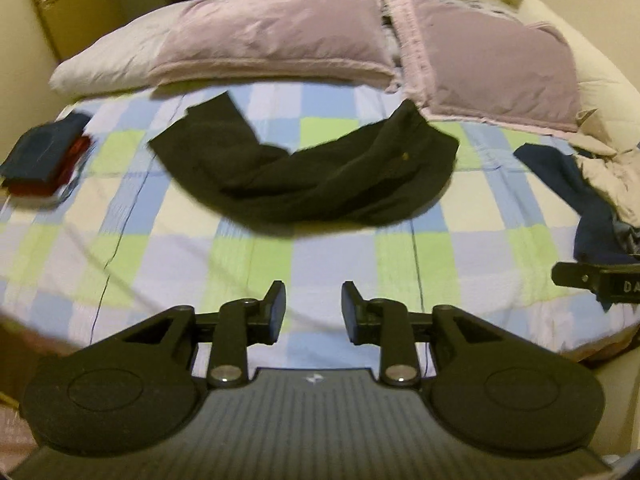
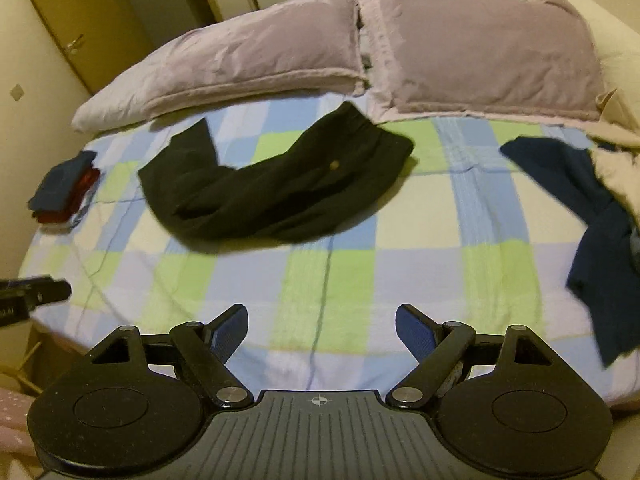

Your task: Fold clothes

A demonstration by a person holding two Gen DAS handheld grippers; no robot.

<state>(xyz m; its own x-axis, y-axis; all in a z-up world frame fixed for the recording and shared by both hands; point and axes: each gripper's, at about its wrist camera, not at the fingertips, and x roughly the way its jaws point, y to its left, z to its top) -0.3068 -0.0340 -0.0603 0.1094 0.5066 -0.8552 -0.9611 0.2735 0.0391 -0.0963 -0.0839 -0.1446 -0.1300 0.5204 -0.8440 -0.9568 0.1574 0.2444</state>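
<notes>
A dark pair of trousers [image 1: 304, 176] [image 2: 276, 188] lies loosely bunched across the middle of the checked bed cover [image 1: 320, 264] [image 2: 320, 264]. My left gripper [image 1: 314, 312] hovers near the bed's front edge, open and holding nothing, well short of the trousers. My right gripper [image 2: 322, 332] stands wide open beside it, also with nothing between its blue pads [image 2: 416, 336]. Each gripper shows at the edge of the other's view: the right gripper [image 1: 596, 280], the left gripper [image 2: 32, 292].
A folded stack of blue and red clothes [image 1: 44, 156] [image 2: 64, 188] sits at the left edge. A navy garment [image 1: 592, 208] [image 2: 592, 232] and beige cloth [image 1: 608, 172] [image 2: 620, 176] are heaped at the right. Two mauve pillows [image 1: 260, 40] [image 2: 480, 52] line the headboard side.
</notes>
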